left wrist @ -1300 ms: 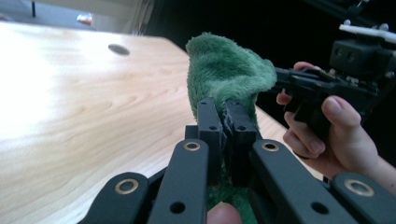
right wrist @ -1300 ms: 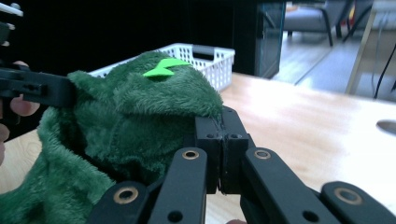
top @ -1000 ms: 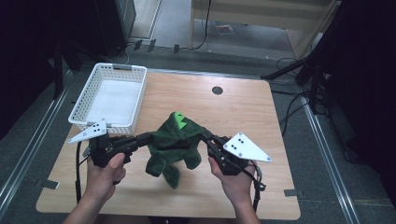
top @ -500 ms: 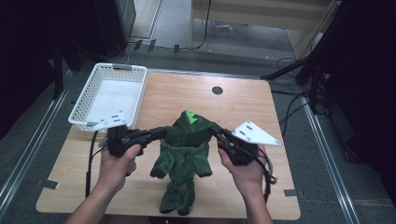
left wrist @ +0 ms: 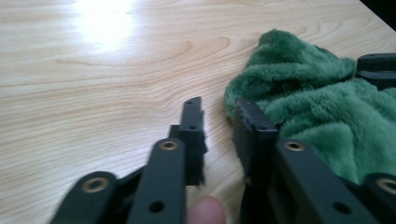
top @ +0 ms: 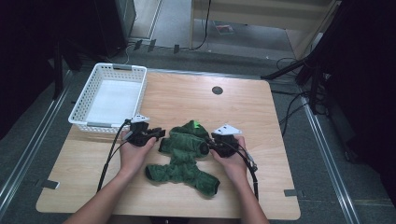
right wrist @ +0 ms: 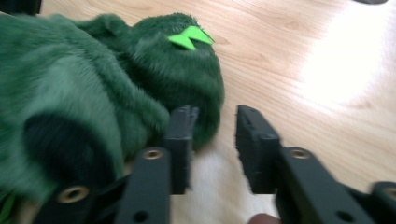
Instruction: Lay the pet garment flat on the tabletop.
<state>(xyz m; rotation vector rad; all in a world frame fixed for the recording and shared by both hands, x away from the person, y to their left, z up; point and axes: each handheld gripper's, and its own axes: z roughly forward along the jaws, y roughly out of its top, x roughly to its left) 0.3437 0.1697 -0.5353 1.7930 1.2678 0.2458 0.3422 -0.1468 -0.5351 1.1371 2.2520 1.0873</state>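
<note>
A dark green plush garment [top: 184, 156] lies spread flat on the wooden table [top: 187, 98], a bright green patch [top: 196, 124] at its far end. My left gripper [top: 158, 135] sits at its left shoulder, my right gripper [top: 208, 145] at its right. In the left gripper view the left gripper [left wrist: 217, 112] is open over bare wood, and the plush [left wrist: 322, 107] lies against the outside of its right jaw. In the right gripper view the right gripper [right wrist: 215, 116] is open too, with the plush [right wrist: 93, 93] and its green patch [right wrist: 189, 37] pressed against the left jaw's outer side.
A white plastic basket [top: 81, 119] stands at the table's far left corner, just beyond the left hand. A small round hole [top: 217, 90] marks the far middle of the table. Cables trail from both grippers toward the near edge.
The plush, held up and stretched between both grippers earlier, now lies on the table. Both grippers have come down, let go of it and opened.
</note>
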